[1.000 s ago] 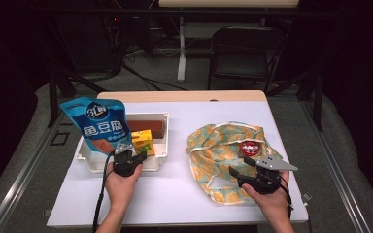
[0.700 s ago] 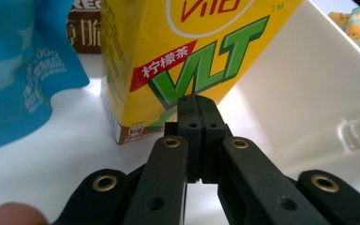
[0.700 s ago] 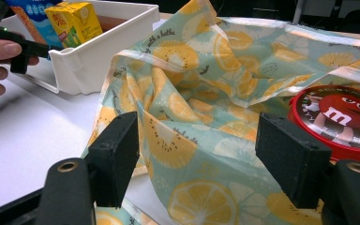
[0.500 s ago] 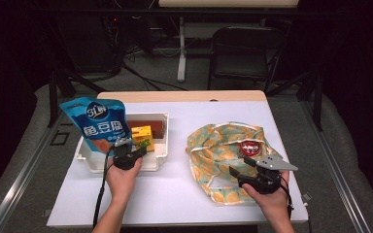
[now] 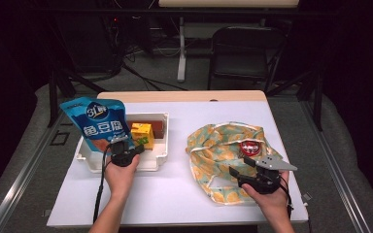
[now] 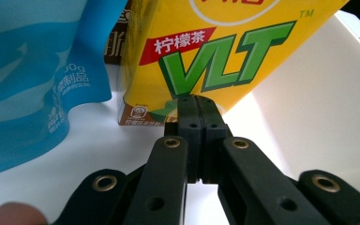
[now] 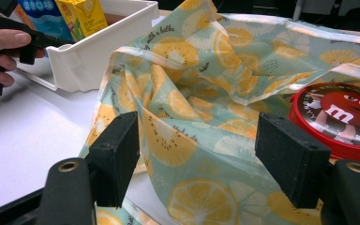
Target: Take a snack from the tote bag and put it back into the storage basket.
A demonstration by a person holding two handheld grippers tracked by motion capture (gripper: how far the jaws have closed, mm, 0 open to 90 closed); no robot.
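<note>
My left gripper (image 6: 197, 105) has its jaws together, empty, tip just before the upright yellow carton (image 5: 142, 134) in the white bin (image 5: 161, 156). My right gripper (image 7: 199, 157), jaws apart, straddles a fold of the fruit-print bag (image 5: 213, 150) lying flat on the worktop (image 5: 175, 194).

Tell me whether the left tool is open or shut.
Shut. In the left gripper view the left tool has both jaws pressed flat together with nothing between them, its tips just short of the yellow lemon tea carton.
</note>
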